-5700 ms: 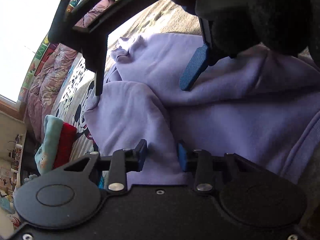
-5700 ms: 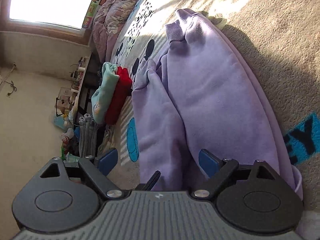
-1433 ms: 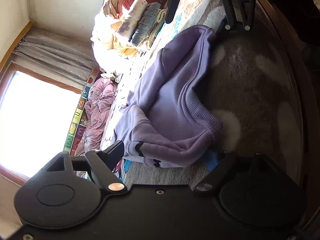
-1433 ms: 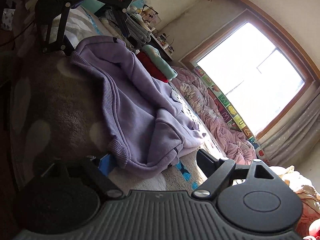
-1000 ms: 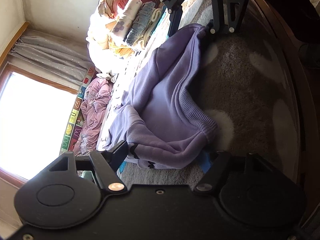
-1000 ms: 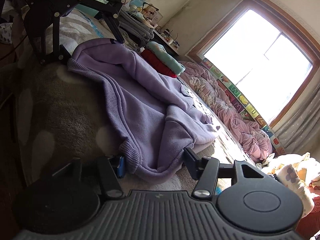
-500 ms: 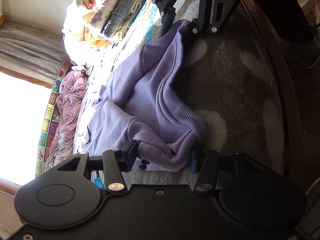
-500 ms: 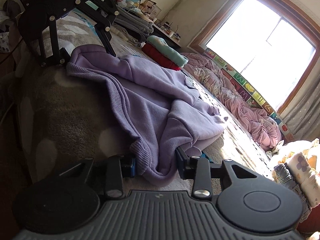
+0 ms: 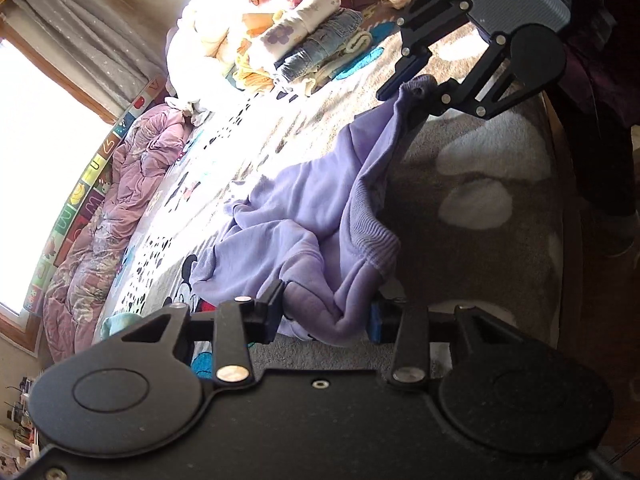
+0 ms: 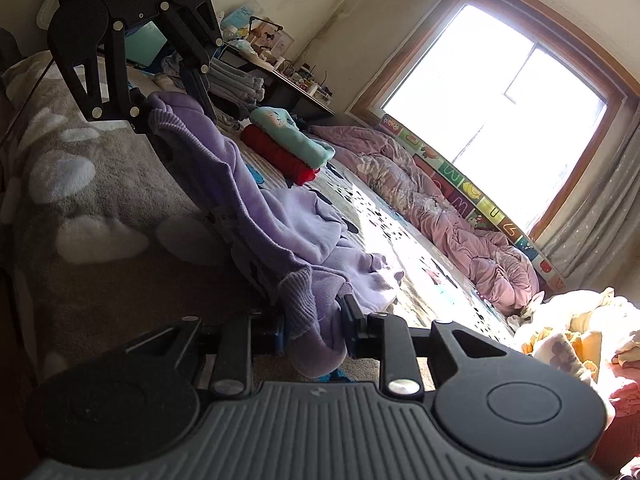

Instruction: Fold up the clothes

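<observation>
A lilac sweatshirt point(image 9: 304, 216) lies across the patterned bed cover, its ribbed hem lifted at both ends. My left gripper point(image 9: 326, 316) is shut on one hem corner, bunched between its blue pads. In the same view the right gripper point(image 9: 416, 88) pinches the far hem corner, raised off the cover. From the right wrist view, the sweatshirt point(image 10: 280, 216) hangs stretched between my right gripper point(image 10: 314, 330), shut on the ribbed hem, and the left gripper point(image 10: 168, 112) holding the other corner at upper left.
Folded red and teal clothes point(image 10: 288, 144) lie beyond the sweatshirt. A pink quilt point(image 10: 452, 216) runs under the window. A pile of folded clothes point(image 9: 312, 44) sits at the far end. The grey fleece blanket point(image 9: 480, 208) covers the near bed edge.
Both grippers closed on the sweatshirt's hem corners and lifted them, so the hem now hangs stretched between them above the cover.
</observation>
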Tool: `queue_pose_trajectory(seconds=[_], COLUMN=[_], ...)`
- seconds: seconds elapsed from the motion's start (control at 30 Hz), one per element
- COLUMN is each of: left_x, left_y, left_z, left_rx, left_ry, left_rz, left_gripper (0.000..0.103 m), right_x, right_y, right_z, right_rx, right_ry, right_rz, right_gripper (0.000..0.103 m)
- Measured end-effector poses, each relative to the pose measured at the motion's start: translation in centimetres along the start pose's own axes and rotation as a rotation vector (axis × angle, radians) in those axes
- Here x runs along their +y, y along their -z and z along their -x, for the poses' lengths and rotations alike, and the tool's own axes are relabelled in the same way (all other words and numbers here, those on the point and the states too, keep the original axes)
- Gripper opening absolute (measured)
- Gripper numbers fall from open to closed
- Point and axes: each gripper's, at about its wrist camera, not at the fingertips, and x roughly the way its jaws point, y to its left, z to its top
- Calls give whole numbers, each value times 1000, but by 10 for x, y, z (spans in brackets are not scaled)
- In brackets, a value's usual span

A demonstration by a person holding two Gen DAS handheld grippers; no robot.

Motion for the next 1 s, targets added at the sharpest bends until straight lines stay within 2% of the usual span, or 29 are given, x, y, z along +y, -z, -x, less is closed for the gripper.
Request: queue_pose_trajectory(seconds=[0.17,0.4,0.5,0.6,0.8,1.0], left_x=[48,107,127,144,186,219], left_y=[-9,-11,-10,-11,9,27], left_z=[-16,-50,-64,-82,-120,-156], left_rx=[-39,-61,-60,-62,-89,-155], left_ry=[59,137,160,175,192,190], left_rz=[228,505,602,648,783,906], left_gripper=[39,36,34,34,31,28], right_x=[-40,-103,-130,-156,-184,-209], right_y=[-19,-22,-22,-20,-19,-17], right_z=[-12,-62,-90,-124,-176,-222], right_rx=[-47,-74,-71,-55,-24,-12], right_ry=[-11,-91,-136,-187,-225,-241], right_rz=[-147,-492,-614,-713,-790,-872], right_gripper=[28,23,21,20,19,18])
